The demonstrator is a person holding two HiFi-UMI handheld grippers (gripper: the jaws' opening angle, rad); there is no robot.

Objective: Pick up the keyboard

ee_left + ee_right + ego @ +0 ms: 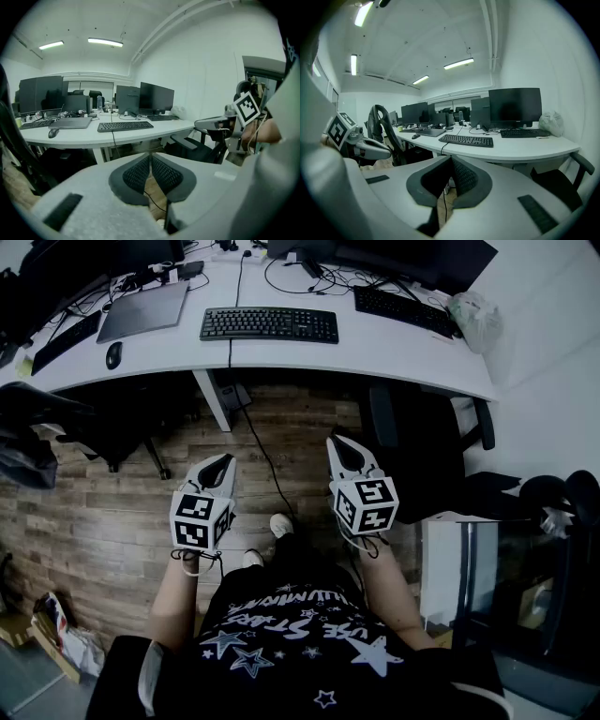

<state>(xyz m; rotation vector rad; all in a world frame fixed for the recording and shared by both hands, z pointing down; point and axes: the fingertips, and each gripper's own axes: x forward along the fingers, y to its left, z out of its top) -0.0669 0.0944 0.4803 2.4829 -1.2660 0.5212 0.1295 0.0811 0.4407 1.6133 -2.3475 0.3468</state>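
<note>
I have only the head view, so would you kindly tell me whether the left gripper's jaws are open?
Observer: In its own view the left gripper is shut. The pads meet with nothing between them.
Operator: Thank you. And the right one?
Observer: The right gripper is shut and empty too, as its view shows.
Operator: Where does the keyboard sit in that view?
Observer: The keyboard shows just above the jaw tips and a little to their right, on the desk, well apart from them.
</note>
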